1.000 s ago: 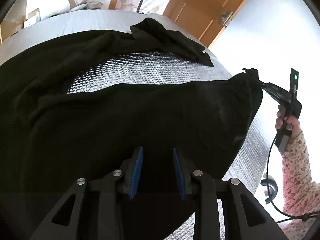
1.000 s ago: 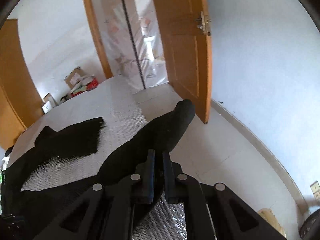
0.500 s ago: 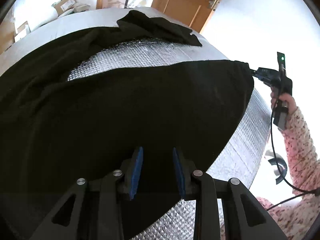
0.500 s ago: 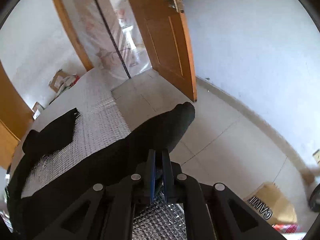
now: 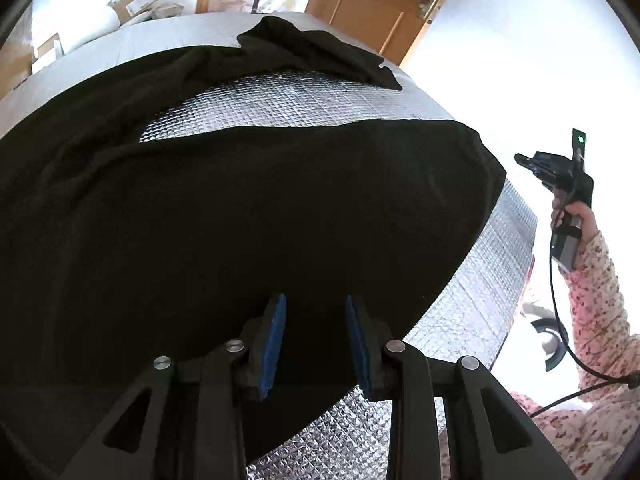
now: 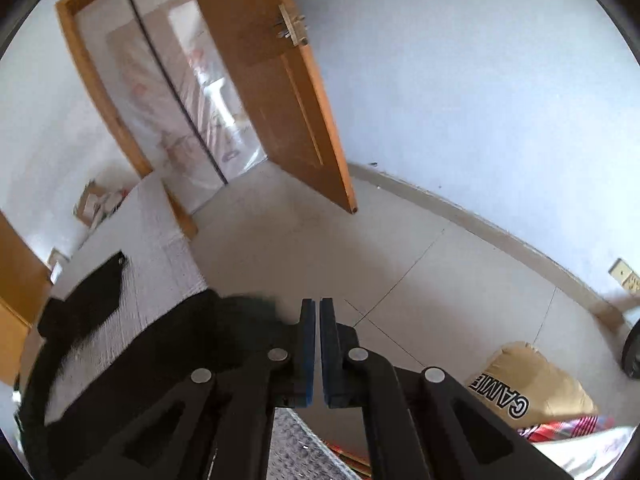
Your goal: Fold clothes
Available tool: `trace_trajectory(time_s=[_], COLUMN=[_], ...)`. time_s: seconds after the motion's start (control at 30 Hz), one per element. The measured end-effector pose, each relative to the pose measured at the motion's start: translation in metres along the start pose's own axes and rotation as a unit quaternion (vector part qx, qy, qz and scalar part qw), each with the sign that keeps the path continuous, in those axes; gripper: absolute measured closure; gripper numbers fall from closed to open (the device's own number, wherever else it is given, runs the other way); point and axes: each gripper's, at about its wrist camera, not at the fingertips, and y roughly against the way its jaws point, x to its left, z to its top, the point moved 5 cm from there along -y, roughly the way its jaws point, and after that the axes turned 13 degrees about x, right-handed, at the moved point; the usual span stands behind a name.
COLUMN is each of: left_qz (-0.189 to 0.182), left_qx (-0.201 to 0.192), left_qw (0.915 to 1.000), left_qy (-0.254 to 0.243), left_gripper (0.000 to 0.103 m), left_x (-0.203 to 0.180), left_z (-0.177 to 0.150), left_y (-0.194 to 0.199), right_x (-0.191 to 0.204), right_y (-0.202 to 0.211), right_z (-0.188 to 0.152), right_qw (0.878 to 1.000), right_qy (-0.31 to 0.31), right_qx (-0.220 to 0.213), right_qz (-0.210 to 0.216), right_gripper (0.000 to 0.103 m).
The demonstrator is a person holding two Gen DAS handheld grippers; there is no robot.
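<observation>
Silver quilted table point(image 5: 500, 280), black garment point(image 5: 240, 208) spread, left gripper point(image 5: 316, 344) released, right gripper point(image 6: 313, 348) clenched (empty)

Silver quilted foil mat point(image 5: 304, 108) spread underneath, near to far. Open wooden door point(image 6: 276, 92) at far centre, plastic-sheeted doorway point(image 6: 172, 96) to its left. Cardboard boxes point(image 5: 136, 0) far left. Tan sack point(image 6: 532, 388) printed with black letters near right, on tiled floor point(image 6: 360, 248).

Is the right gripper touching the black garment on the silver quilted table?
Apart. The left wrist view shows the right gripper out past the black garment, bright wall between them; in its own view the shut jaws hold nothing.
</observation>
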Motion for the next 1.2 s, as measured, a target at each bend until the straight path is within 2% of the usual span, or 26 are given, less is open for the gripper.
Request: trace_trajectory(time_s=[0.07, 0.13, 0.17, 0.2, 0.27, 0.37, 0.4, 0.43, 0.63, 0.93, 1.03, 1.2], left_qz=[-0.002, -0.004, -0.006, -0.007, -0.010, -0.015, -0.016, -0.018, -0.026, -0.042, -0.057, -0.046], left_qx=[-0.002, -0.005, -0.005, -0.006, -0.007, -0.010, -0.010, -0.011, -0.012, -0.011, -0.008, -0.029], left_qw=[1.0000, 1.0000, 1.0000, 0.9999, 0.9999, 0.9998, 0.9998, 0.9997, 0.9993, 0.9988, 0.9979, 0.9974], left_qy=[0.001, 0.004, 0.005, 0.004, 0.005, 0.008, 0.011, 0.013, 0.022, 0.021, 0.031, 0.047], left_gripper=[0.071, 0.071, 0.071, 0.071, 0.071, 0.071, 0.071, 0.071, 0.071, 0.071, 0.071, 0.071], left_x=[0.000, 0.000, 0.000, 0.000, 0.000, 0.001, 0.001, 0.002, 0.000, 0.000, 0.003, 0.014], left_z=[-0.002, -0.003, -0.003, -0.004, -0.004, -0.005, -0.005, -0.005, -0.006, -0.010, -0.010, -0.008], left_y=[0.001, 0.002, 0.003, 0.003, 0.004, 0.004, 0.005, 0.005, 0.006, 0.007, 0.011, 0.030], right_x=[0.000, 0.006, 0.010, 0.014, 0.021, 0.024, 0.024, 0.024, 0.017, 0.006, 0.006, 0.017], right_y=[0.000, -0.008, -0.012, -0.016, -0.025, -0.031, -0.031, -0.030, -0.016, -0.015, -0.008, 0.014], right_z=[-0.003, -0.008, -0.011, -0.013, -0.019, -0.018, -0.019, -0.019, -0.016, -0.019, -0.013, -0.003], right_qw=[0.999, 0.999, 0.999, 0.998, 0.998, 0.997, 0.997, 0.998, 0.998, 0.998, 0.998, 0.999], right_qy=[-0.002, 0.008, 0.014, 0.020, 0.031, 0.035, 0.036, 0.040, 0.047, 0.022, 0.016, 0.023], right_qx=[0.013, 0.027, 0.034, 0.040, 0.054, 0.055, 0.052, 0.050, 0.034, 0.040, 0.026, 0.006], right_qz=[0.033, 0.035, 0.034, 0.033, 0.032, 0.033, 0.033, 0.028, -0.011, -0.033, -0.050, -0.043], right_gripper=[0.099, 0.099, 0.095, 0.087, 0.080, 0.083, 0.096, 0.100, 0.102, 0.101, 0.100, 0.099])
